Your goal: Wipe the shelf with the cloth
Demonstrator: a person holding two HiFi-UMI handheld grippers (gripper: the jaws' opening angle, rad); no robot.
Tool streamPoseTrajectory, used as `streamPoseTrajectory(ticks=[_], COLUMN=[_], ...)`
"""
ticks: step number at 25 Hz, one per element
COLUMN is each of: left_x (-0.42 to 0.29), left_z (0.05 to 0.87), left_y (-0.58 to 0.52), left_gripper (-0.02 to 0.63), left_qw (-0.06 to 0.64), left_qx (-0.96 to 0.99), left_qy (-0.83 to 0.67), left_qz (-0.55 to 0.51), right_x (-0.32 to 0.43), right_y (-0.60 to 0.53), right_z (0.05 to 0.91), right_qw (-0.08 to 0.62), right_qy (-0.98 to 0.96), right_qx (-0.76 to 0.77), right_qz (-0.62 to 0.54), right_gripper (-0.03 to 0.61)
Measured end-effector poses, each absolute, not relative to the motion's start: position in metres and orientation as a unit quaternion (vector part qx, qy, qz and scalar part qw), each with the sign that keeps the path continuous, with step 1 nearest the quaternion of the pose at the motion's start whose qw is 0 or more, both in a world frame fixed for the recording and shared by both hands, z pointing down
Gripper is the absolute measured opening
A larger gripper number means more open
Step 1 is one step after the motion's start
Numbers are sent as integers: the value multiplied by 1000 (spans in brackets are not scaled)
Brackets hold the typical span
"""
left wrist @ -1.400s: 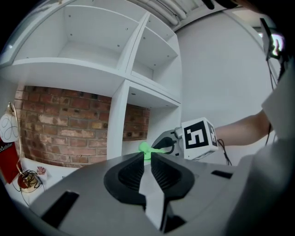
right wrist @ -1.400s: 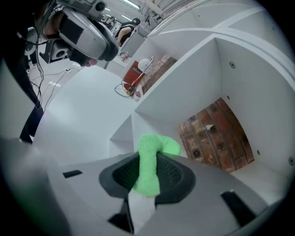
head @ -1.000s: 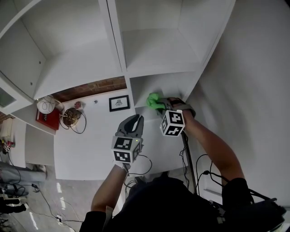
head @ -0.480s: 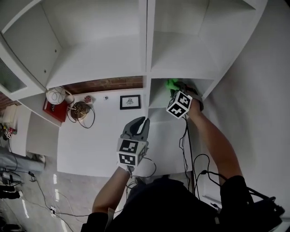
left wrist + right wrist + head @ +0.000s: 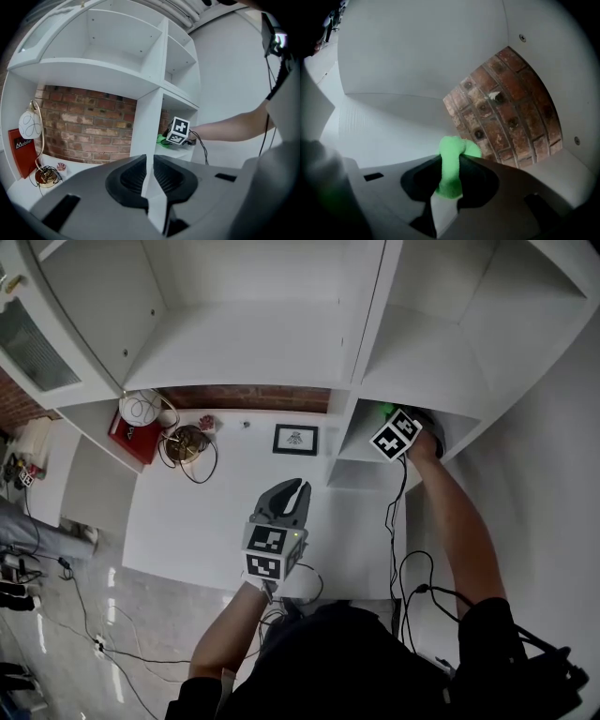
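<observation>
Deep in the right cubby of the shelf (image 5: 389, 136), the right gripper (image 5: 451, 164) holds its jaws clenched on the cloth (image 5: 451, 152), the bunched end poking forward to wipe toward the brick back (image 5: 506, 108); the left gripper (image 5: 149, 164), jaws together and empty, hangs spare over the bench (image 5: 197, 521).

Red box (image 5: 21, 157), left of the shelf unit: white lettering on its front, apparently "Mobilier"; legibility is marginal, exact wording unconfirmed.
</observation>
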State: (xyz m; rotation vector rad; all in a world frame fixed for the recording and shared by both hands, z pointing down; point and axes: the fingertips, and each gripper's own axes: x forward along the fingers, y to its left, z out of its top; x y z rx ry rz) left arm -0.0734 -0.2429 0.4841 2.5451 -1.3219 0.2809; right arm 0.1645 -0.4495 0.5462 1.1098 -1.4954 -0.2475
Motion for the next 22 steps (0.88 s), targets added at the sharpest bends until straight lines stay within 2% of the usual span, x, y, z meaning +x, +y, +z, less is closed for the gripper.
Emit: streamPoseTrajectory(ticks=[5, 22], left_x=[-76, 5], left_z=[484, 476], left_y=[-248, -233], left_gripper=[46, 46], left_qw=[139, 121], left_qx=[874, 913], left_qy=[-458, -378], left_qz=[88, 91], right_x=[156, 155], right_y=[-430, -337], right_z=[547, 548], right_qw=[591, 575], right_qy=[-655, -690], right_qx=[462, 430], right_qz=[-96, -85], right_gripper=[91, 91])
